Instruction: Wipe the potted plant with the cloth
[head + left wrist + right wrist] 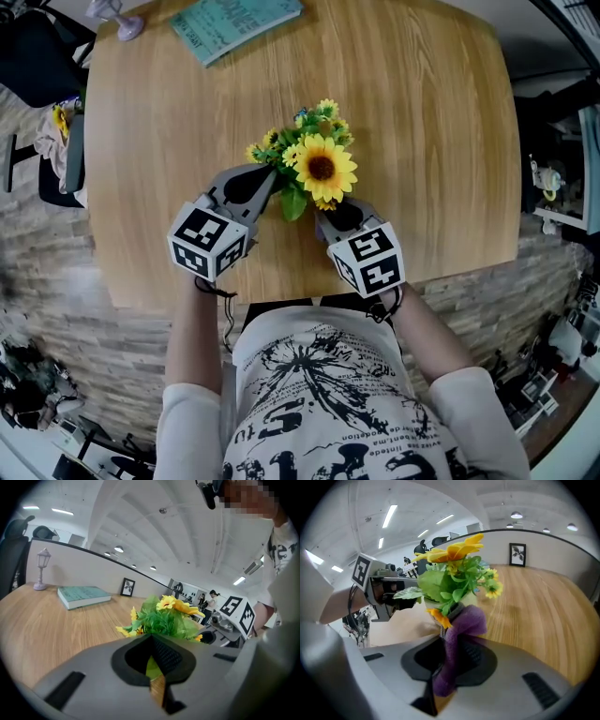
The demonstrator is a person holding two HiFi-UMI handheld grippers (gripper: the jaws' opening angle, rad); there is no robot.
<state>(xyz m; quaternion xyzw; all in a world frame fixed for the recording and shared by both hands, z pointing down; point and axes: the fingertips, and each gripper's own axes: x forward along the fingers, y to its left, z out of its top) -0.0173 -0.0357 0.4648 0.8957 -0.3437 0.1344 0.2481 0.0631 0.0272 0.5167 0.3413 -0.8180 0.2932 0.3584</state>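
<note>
Where the plant (314, 159) stands: on the table (441, 141), close to its near edge and about midway between left and right. It is upright, with a large sunflower on its near right side and smaller yellow blooms and green foliage behind.
Cloth (461, 632): purple, a narrow bunched strip. It rises from between the right jaws, and its upper end is folded over against the lowest foliage on the plant's near right side.
Right gripper (443, 644): jaws clenched on the cloth; tips just beside the plant, under the sunflower.
Leaf (152, 666): green, on the plant's near left side; lies in the seam of the left jaws.
Left gripper (271, 178): jaws closed together, pinching the leaf; tips in the foliage.
Grippers to each other: apart, the plant between them, both angled in toward it.
Book (234, 23): teal, lying flat at the table's far edge, left of centre.
Lamp ornament (122, 21): small and pale, at the far left corner, left of the book.
Picture frame (517, 555): upright at the far edge, against the partition.
Person: at the near edge, in a printed shirt, with both forearms reaching over the table's edge.
</note>
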